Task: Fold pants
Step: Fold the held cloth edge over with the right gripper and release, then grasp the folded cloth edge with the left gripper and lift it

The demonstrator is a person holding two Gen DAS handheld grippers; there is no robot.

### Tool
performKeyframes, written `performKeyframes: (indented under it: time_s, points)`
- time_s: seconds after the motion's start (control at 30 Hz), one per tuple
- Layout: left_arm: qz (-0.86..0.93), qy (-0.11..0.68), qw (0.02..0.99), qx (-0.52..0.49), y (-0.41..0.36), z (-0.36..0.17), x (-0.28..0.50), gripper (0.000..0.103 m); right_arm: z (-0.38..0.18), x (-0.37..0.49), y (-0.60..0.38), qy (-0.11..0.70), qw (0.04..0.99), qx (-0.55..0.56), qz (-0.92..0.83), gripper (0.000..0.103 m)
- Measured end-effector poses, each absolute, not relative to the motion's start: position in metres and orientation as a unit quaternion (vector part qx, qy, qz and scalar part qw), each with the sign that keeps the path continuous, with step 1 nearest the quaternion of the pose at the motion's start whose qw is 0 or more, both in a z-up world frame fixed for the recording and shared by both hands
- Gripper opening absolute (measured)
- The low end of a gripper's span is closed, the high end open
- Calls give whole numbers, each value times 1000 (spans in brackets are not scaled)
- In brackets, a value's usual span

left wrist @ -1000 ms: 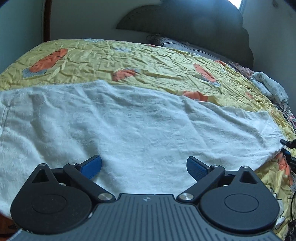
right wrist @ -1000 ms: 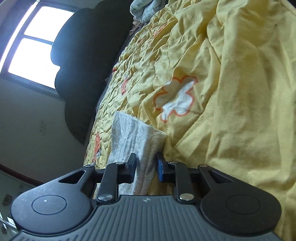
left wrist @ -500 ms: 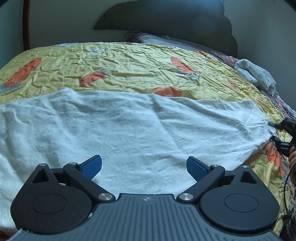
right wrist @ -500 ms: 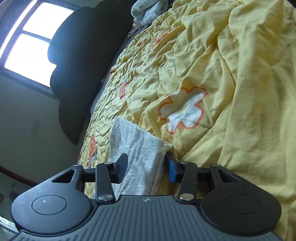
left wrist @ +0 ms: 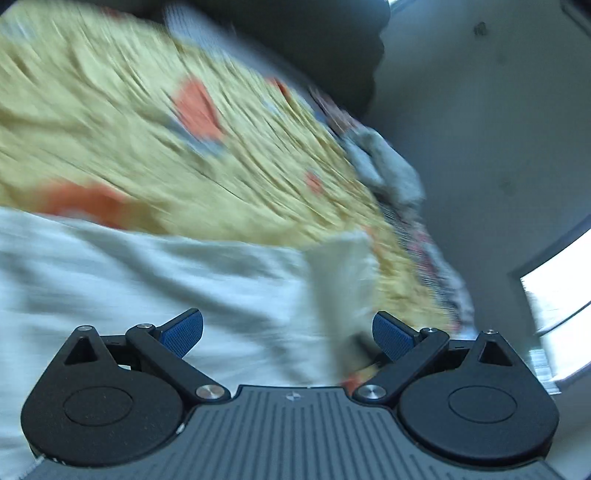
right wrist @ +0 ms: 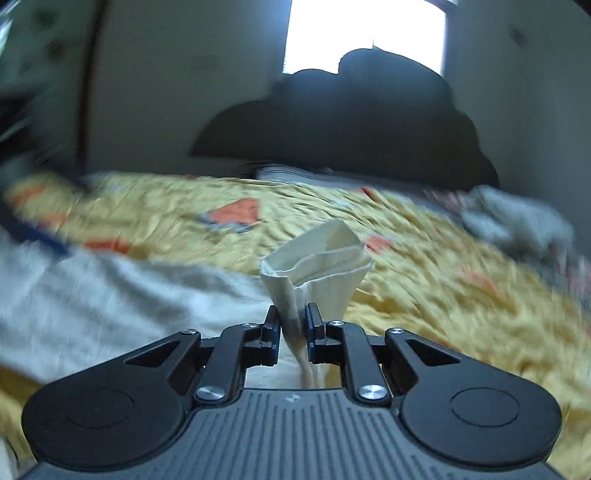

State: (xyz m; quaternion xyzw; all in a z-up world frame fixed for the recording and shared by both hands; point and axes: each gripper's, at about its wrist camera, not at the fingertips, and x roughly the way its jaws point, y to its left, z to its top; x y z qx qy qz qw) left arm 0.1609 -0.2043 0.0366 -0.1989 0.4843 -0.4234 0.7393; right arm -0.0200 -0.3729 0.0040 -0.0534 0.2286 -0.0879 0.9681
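Observation:
White pants lie spread on a yellow bedspread; the left wrist view is blurred by motion. My left gripper is open and empty, just above the cloth near its right end. My right gripper is shut on the hem end of the pants, which stands up bunched between the jaws and lifted off the bed. The rest of the pants trails to the left.
A dark padded headboard and a bright window are at the far end. A grey bundle of cloth lies at the bed's right side, also in the left wrist view. The bedspread extends right.
My right gripper closed on the pants' end, lifted it and swung to face the headboard. My left gripper swung right, staying open.

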Motion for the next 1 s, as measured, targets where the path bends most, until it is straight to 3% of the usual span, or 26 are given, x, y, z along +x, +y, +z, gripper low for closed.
performKeyframes:
  time_s: [0.17,0.3,0.33,0.4,0.43,0.47,0.5,0.57,0.63,0.77,0.9,1.0]
  points:
    - [-452,524,697,-188,-282,18,166,97,3,-28,-356,217,969,-89,-73,13]
    - [-438,545,698,-156,-316,5,166,83,1,-34,-345,210,969,-120,-54,13]
    - [-433,544,702,-155,-319,3,168,70,0,-36,-342,209,968,-129,-48,13]
    - [-409,548,713,-151,-321,0,171,59,-5,-36,-336,216,964,-149,-38,13]
    - [-401,545,722,-149,-320,-2,174,42,-6,-36,-334,216,963,-155,-40,13]
    - [-396,539,730,-140,-319,-3,175,16,-7,-37,-331,211,963,-159,-45,14]
    - [-390,539,735,-129,-318,-5,175,10,-7,-37,-330,211,963,-159,-47,16]
    - [-383,540,739,-123,-305,-5,178,10,-2,-43,-327,200,968,-148,-33,29]
    - [-387,527,749,-109,-290,2,175,10,7,-53,-330,183,976,-119,-8,49]
    - [-404,501,762,-64,-239,33,176,10,30,-76,-336,160,986,-50,26,55]
    - [-399,477,782,-51,-163,75,187,10,49,-89,-349,147,987,35,57,73]
    - [-363,480,798,-32,-109,83,198,10,51,-82,-355,155,982,77,76,75]
